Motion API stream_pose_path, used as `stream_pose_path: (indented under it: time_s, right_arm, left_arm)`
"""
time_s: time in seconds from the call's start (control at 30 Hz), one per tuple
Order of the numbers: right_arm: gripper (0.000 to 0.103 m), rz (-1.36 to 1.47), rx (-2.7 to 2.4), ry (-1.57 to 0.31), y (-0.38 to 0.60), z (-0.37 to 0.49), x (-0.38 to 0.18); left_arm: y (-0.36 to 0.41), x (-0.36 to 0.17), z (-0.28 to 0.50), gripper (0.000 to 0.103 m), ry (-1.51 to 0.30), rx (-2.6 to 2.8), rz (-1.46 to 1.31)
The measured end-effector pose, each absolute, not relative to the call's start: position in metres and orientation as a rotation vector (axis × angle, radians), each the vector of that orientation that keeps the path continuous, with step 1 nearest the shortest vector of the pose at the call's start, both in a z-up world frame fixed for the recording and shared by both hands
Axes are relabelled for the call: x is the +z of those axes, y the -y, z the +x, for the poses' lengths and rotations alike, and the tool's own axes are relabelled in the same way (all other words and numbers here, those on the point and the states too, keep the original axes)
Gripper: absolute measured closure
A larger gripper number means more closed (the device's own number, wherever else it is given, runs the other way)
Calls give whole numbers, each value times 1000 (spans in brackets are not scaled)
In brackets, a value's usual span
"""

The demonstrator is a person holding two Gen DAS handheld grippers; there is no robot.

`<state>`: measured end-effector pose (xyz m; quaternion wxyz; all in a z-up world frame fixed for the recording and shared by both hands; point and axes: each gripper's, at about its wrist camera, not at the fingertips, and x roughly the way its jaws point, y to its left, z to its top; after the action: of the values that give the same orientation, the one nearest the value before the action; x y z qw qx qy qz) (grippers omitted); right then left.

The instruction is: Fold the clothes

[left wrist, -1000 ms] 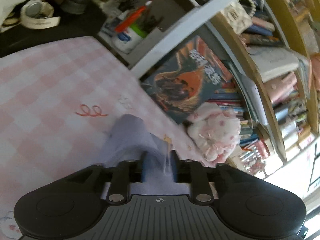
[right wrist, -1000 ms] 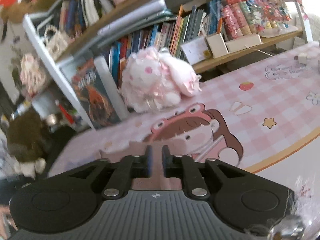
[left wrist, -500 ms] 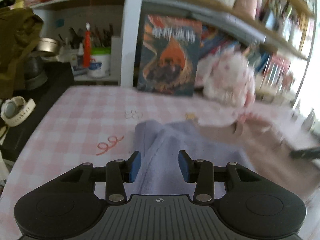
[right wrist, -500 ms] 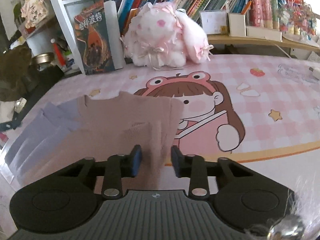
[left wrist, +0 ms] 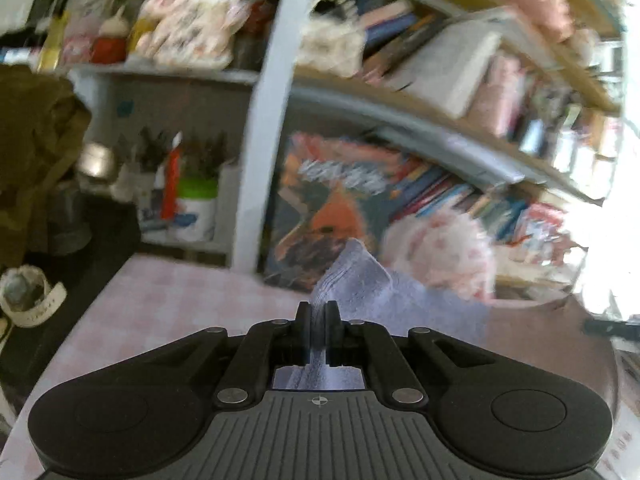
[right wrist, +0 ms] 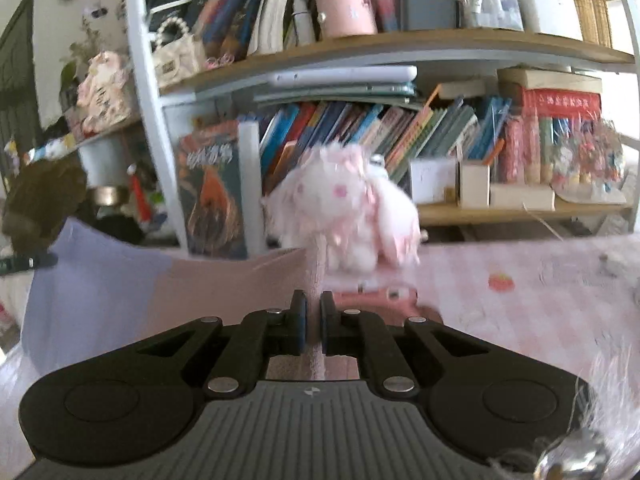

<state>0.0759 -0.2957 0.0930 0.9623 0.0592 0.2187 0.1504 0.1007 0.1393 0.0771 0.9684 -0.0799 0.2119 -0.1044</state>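
A two-tone garment, lavender (left wrist: 360,288) on one side and dusty pink (left wrist: 532,320) on the other, hangs lifted above the pink checked table (left wrist: 168,300). My left gripper (left wrist: 318,312) is shut on its lavender edge. My right gripper (right wrist: 311,312) is shut on its pink edge (right wrist: 316,264). In the right wrist view the cloth spreads leftward, pink (right wrist: 224,292) then lavender (right wrist: 92,280), stretched between both grippers. The left gripper's tip (right wrist: 28,262) shows at the far left.
A white bookshelf post (left wrist: 268,120) and a bookshelf of books (right wrist: 400,128) stand behind the table. A pink plush toy (right wrist: 352,216) sits at the back of the table. A large picture book (right wrist: 214,192) leans beside it. A dark side surface holds a watch (left wrist: 28,296).
Both grippers were open over the garment lying flat half a second ago. They have shut on its edges and lifted it off the table, and both views have tilted up.
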Motion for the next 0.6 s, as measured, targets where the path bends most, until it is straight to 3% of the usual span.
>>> stream_pose_path:
  time_s: [0.2, 0.33, 0.4, 0.43, 0.5, 0.6]
  right_arm:
    - [96, 22, 268, -600, 266, 144, 48]
    - [95, -20, 235, -651, 264, 149, 15]
    - [75, 19, 228, -625, 272, 139, 18]
    - [71, 38, 220, -614, 277, 133, 21]
    - [71, 61, 225, -591, 287, 118, 27]
    - [71, 117, 250, -616, 303, 95, 30]
  left_arm:
    - [-129, 23, 137, 96, -612, -142, -95]
    - [-136, 11, 130, 81, -633, -107, -121]
    - [-145, 14, 122, 74, -627, -98, -163]
    - [-150, 18, 115, 73, -611, -99, -182]
    - [-159, 24, 97, 71, -584, -114, -223]
    - [-170, 23, 76, 59, -587, -138, -293]
